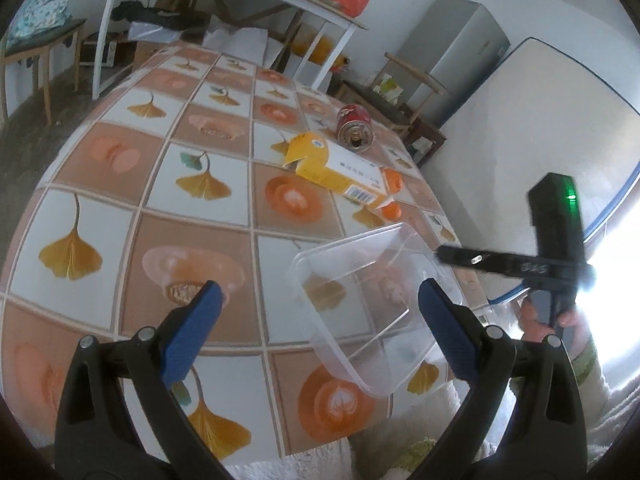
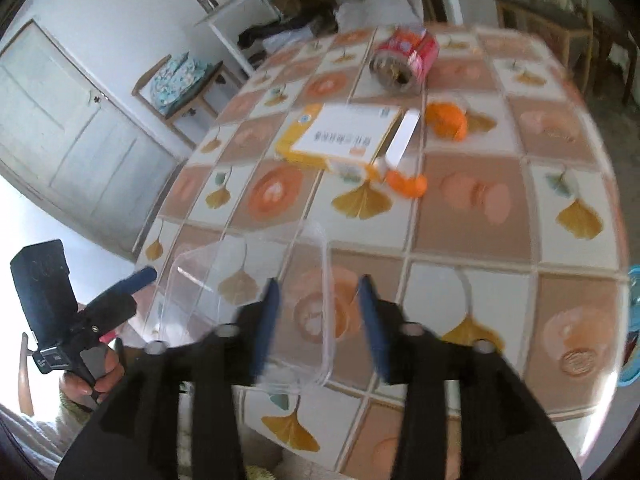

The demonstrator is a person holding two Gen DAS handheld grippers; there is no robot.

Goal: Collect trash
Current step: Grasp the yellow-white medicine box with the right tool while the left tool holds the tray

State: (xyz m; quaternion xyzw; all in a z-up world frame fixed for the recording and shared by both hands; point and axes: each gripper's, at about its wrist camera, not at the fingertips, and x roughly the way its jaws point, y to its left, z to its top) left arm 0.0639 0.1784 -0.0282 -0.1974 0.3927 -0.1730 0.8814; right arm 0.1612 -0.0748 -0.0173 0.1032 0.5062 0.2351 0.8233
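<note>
A: Where do we stand? Jaws first.

B: Left gripper (image 1: 316, 336) is spread wide, nothing between the pads. The clear plastic container (image 1: 360, 300) sits at about 2 o'clock from its middle, with its near corner just beside the right-hand finger; we can't tell if that finger touches it.

A: Right one?

B: Right gripper (image 2: 320, 320) is part open, and the container's (image 2: 256, 304) long rim runs through the gap, but the pads aren't pressing on it. So no pinch.

A: Why is the tub there?

B: Our guess is that it's the collecting bin, parked at the near table (image 1: 120, 184) edge so both hands can reach it.

A: Trash?

B: All of it lies further out, toward 12 o'clock in the right wrist view: yellow carton (image 2: 340, 136) lying flat, red can (image 2: 404, 58) on its side beyond it, and orange peel (image 2: 446, 120) at the carton's 3 o'clock, with another bit (image 2: 408, 184) touching its near corner. Nothing's in the tub yet.

A: Next?

B: Probably a reach for the carton, since it's the nearest piece.
</note>
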